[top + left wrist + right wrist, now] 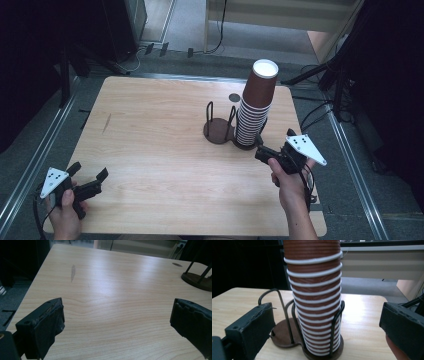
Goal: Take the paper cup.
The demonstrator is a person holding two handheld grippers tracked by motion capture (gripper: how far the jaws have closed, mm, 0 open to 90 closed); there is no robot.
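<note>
Right gripper [263,151] held low at the near right of the table [150,150], jaws spread wide with nothing between them, pointing at the foot of the stack of paper cups [255,107]. In the right gripper view the stack [317,307] stands straight ahead of the two fingers [249,332], centred in the gap between them but well beyond the tips, not touching either. Cups are brown with white rolled rims, nested upside-down, the column upright and rising past the top of that view. The stack sits in the nearer ring of a dark wire cup holder [220,131]; thin upright rods of the holder [287,332] hug the lowest cups on both sides, and a second round base with its own loop lies just off the left finger's side, empty. From the high view the topmost cup shows its white bottom and leans slightly away from the right fingers. Left gripper [90,181] rests at the near left corner of the table, held in a hand [65,215], jaws also spread, gripping nothing. In the left gripper view bare wood lies between its fingers [45,325]; the holder's edge [197,281] sits far ahead, beyond the right-hand finger.
</note>
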